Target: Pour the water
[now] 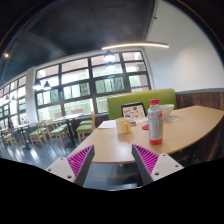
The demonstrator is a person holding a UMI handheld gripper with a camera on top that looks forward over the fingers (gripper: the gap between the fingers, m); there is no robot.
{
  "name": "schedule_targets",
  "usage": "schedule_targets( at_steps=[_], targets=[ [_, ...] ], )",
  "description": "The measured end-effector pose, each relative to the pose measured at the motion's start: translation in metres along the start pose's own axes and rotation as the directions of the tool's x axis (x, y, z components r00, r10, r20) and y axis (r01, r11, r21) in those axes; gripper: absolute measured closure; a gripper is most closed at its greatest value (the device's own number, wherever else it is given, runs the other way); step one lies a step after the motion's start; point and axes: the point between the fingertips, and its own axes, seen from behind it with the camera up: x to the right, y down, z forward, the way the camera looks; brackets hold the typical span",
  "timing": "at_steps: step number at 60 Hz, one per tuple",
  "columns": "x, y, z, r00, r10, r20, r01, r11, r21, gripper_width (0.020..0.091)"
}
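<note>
Two fingers of hand-held gripper (113, 160) apart; bottle (154, 122) beyond on table (190, 125).

Cafeteria-style room under a dim ceiling (70, 25) with a long strip light (135, 45). Large grid-paned windows (85, 80) along the far wall. Rows of tables with green chairs (38, 131) on the dark floor. Green booth seat (135, 101) behind a pale wooden table (190, 125).

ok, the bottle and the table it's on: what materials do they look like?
Bottle: looks like clear plastic, since you can see through the body; red cap and label band. Table: light wood or wood-look laminate, smooth with a slight sheen; can't tell which. Both lie beyond the open fingers.
</note>
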Motion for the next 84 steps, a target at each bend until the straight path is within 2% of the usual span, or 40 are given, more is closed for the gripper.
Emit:
schedule_targets(
  at_steps=[12, 21, 30, 36, 46, 48, 49, 51, 54, 60, 66, 67, 79, 84],
  targets=[
    [0.029, -0.005, -0.010, 0.999, -0.019, -0.041, 0.020, 1.000, 0.003, 0.0291],
    [0.082, -0.023, 0.011, 0.987, -0.077, -0.141, 0.082, 0.996, 0.030, 0.0290],
    [0.139, -0.045, 0.056, 0.964, -0.131, -0.230, 0.150, 0.987, 0.064, 0.0289],
    [0.169, -0.053, 0.094, 0.953, -0.159, -0.258, 0.176, 0.983, 0.047, 0.0294],
    [0.190, -0.061, 0.142, 0.951, -0.133, -0.280, 0.160, 0.984, 0.075, 0.0305],
    [0.191, -0.063, 0.150, 0.951, -0.143, -0.275, 0.170, 0.983, 0.075, 0.0328],
    [0.188, -0.060, 0.158, 0.949, -0.152, -0.277, 0.178, 0.981, 0.072, 0.0414],
    [0.191, -0.047, 0.163, 0.950, -0.159, -0.269, 0.167, 0.986, 0.005, 0.0588],
    [0.189, -0.052, 0.158, 0.954, -0.148, -0.262, 0.158, 0.987, 0.018, 0.0595],
    [0.187, -0.054, 0.154, 0.945, -0.206, -0.254, 0.225, 0.973, 0.048, 0.0656],
    [0.191, -0.054, 0.151, 0.927, -0.251, -0.280, 0.271, 0.962, 0.037, 0.0675],
    [0.193, -0.054, 0.149, 0.924, -0.257, -0.284, 0.276, 0.961, 0.031, 0.0698],
    [0.194, -0.070, 0.124, 0.912, -0.279, -0.300, 0.295, 0.955, 0.008, 0.0700],
    [0.201, -0.086, 0.113, 0.875, -0.360, -0.323, 0.371, 0.928, -0.029, 0.0699]
  ],
)
